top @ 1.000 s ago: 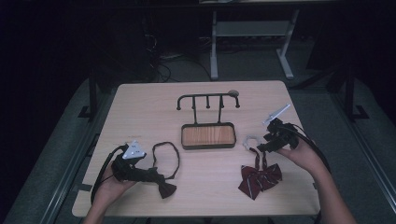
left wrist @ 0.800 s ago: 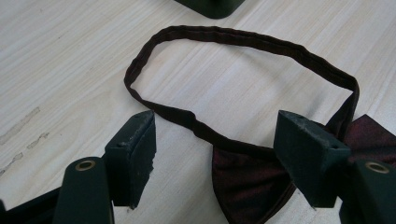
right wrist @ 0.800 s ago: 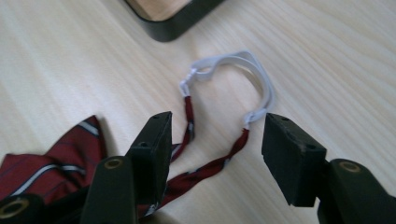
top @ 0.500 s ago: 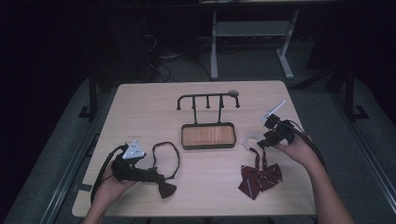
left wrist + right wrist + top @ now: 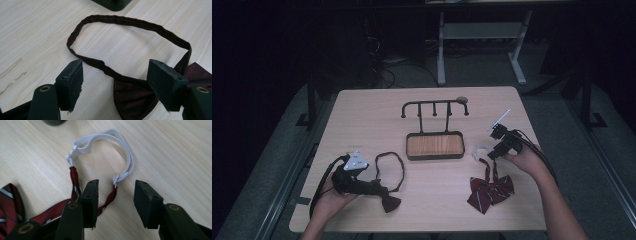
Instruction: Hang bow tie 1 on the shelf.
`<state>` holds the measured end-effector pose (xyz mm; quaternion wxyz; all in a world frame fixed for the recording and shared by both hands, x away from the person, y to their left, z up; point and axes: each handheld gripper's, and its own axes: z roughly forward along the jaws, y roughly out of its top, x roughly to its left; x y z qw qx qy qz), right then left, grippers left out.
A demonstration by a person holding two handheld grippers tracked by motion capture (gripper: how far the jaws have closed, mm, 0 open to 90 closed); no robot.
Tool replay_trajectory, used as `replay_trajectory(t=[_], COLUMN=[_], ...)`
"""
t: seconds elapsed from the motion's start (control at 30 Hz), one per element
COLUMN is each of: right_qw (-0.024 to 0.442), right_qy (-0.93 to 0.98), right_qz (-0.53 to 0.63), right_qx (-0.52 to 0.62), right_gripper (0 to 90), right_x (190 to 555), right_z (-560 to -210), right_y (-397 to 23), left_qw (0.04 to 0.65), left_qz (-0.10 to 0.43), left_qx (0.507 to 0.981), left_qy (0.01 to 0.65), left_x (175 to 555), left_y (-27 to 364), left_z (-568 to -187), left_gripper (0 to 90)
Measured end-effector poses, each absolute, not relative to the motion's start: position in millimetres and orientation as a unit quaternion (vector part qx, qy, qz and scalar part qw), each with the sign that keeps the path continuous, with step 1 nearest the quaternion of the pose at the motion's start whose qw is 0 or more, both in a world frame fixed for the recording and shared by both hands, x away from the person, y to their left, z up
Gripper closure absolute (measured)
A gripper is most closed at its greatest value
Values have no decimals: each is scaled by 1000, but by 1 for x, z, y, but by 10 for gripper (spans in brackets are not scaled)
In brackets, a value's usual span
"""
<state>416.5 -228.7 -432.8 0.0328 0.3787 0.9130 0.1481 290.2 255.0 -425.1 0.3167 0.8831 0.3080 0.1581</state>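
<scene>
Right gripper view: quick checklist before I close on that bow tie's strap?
1. Right gripper open: ok.
2. Red strap between the jaws: ok, close to one jaw.
3. White elastic loop outside the jaws: ok.
4. Striped bow tie flat on the table: ok.
5. Left gripper open over the dark bow tie, apart: ok.
6. Stand unobstructed: ok.

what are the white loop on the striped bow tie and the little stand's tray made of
White loop: looks like flat elastic or woven band, matte, stitched where it joins the red strap. Tray: seems a wood-grain panel, possibly laminate, in a dark frame that looks like painted metal, with thin hook posts above.
</scene>
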Motion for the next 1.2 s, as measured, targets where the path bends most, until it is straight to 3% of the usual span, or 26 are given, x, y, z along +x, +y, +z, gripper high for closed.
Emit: replay_trajectory(t=[0.3,0.97,1.2], right_qw=[37,56,47], right_qy=[915,923,922], right_qz=[130,100,109], right_qx=[379,367,369], right_gripper=[606,819,838], right_x=[419,417,415], right_z=[-437,-439,-436], right_y=[-223,-213,-216], left_qw=[317,319,318], left_qz=[159,159,158], left_qx=[883,882,883], left_qy=[308,308,308], left_x=[290,290,290], left_y=[255,256,255], left_z=[-424,-424,-424], left_gripper=[299,298,298])
